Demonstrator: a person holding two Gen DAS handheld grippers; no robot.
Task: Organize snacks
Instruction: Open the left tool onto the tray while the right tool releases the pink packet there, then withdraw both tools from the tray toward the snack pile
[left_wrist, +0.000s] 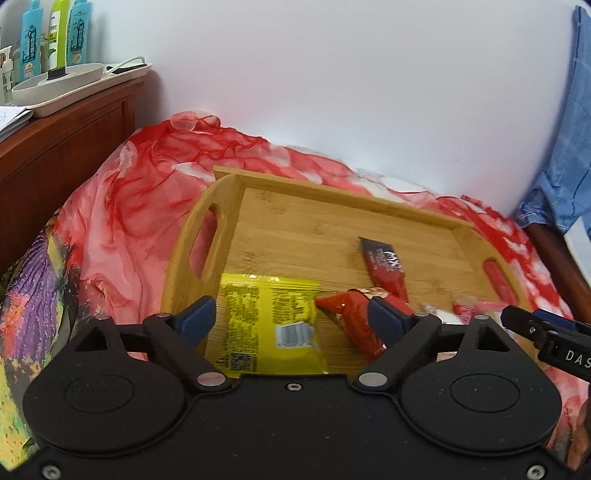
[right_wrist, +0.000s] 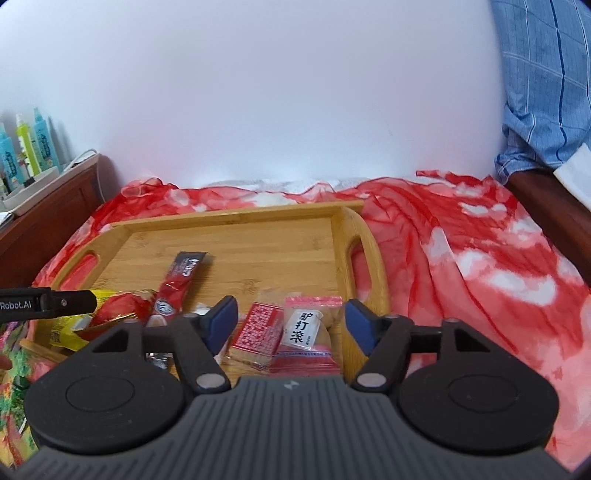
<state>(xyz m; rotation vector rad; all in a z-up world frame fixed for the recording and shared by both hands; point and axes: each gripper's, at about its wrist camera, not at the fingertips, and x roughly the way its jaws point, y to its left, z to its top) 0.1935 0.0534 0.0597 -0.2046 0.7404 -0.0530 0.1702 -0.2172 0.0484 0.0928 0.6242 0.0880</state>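
Five snacks already lie on the wooden tray, which rests on a bed draped in red-and-white cloth, so the gathering looks largely done; what seems left is tidying them, since they sit bunched along the near edge while the far half of the tray is bare. The left gripper has its jaws spread wide and holds nothing: a yellow packet lies flat between them, back side up with its barcode showing, and a shiny, crinkled red wrapper lies just by the right-hand jaw. Beyond that jaw a slim red-and-black sachet lies at a slant. The right gripper also stands wide and empty, its jaws either side of a red printed packet and a clear pink-edged packet with a white label and a pale, round sweet inside; the two overlap slightly. No snack is visible off the tray.
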